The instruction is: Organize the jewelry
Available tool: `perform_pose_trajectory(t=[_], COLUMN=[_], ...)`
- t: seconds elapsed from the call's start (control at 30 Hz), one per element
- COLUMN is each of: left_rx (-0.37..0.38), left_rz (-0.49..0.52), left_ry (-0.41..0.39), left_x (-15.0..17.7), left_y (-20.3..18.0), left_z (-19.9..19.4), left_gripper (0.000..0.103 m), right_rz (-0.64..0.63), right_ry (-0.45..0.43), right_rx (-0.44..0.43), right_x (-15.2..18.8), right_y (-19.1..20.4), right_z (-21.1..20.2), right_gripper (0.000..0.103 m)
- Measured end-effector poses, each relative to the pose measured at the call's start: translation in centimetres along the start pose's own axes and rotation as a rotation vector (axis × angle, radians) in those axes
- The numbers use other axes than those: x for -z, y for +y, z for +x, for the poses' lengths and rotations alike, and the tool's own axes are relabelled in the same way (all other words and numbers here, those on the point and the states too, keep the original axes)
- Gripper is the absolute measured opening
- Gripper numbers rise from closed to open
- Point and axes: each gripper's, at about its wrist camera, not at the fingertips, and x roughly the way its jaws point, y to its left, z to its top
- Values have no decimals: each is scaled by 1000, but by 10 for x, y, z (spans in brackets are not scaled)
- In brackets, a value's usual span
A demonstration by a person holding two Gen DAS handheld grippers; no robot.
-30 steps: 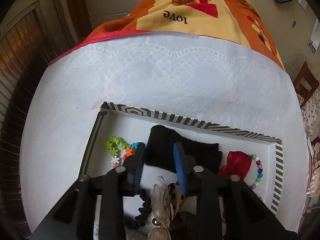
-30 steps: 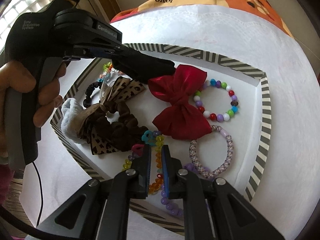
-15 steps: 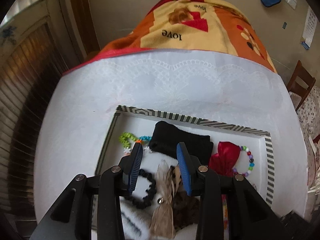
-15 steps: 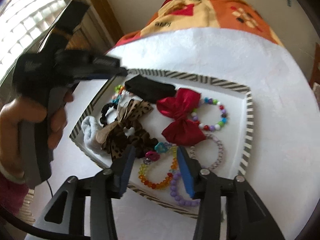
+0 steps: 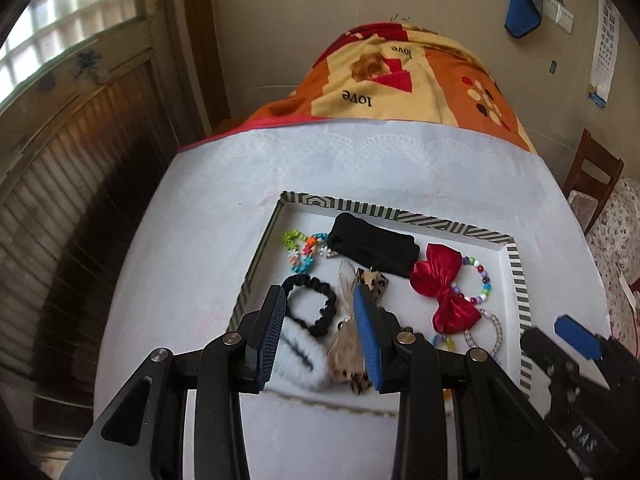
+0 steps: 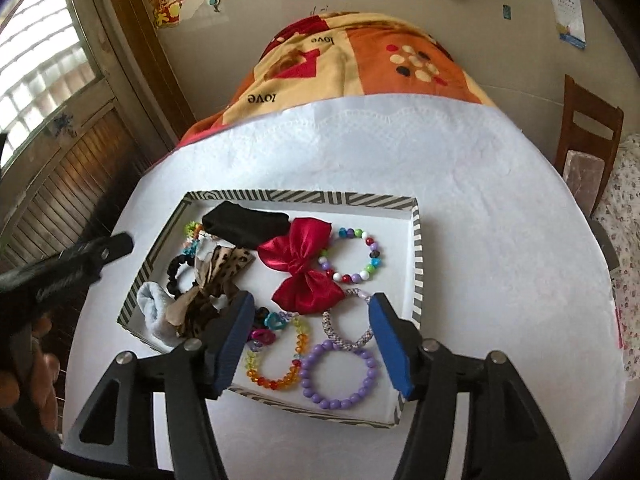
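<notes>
A striped-rim tray (image 6: 416, 248) of jewelry and hair accessories sits on a white-covered table (image 6: 460, 208). From left: the left gripper (image 5: 320, 312), jaws spread and holding nothing, hovers over the tray's near-left end, above a black scrunchie (image 5: 310, 306) and a leopard-print bow (image 6: 224, 268). A black band (image 6: 244, 222) lies at the back, a red satin bow (image 6: 304, 268) at centre beside a multicoloured bead bracelet (image 6: 352, 256). The right gripper (image 6: 310, 338), jaws wide apart and empty, hangs above an amber bead bracelet (image 6: 276, 360) and a purple bead bracelet (image 6: 338, 374).
</notes>
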Motion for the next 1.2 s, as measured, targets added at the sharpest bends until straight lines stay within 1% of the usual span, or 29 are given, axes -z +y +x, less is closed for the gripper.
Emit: perform_pose_trajectory(t=[0.1,0.23,0.37,0.53,1.2], left_rx=[-19,-22,-27,-31,-20], left_rz=[2,-2,-1,9,19], left_ry=[-27,-39,-53,-61,-50], left_x=[6,14,20,23,23], left_y=[2,3,2,-1,-8], left_z=[-13,-25,-35,-41,-38], left_gripper=[25,25,25,25,25], right_rz=[-10,-13,-12,-16,-24], right_ry=[-21,-50,-64,-71,-56], right_rx=[0,4,38,42,54], right_x=[0,-1,0,1,3], right_y=[7,13,16,19,16], right_z=[-7,-18,-25,-32,-34], right_gripper=[64,67,72,72,73])
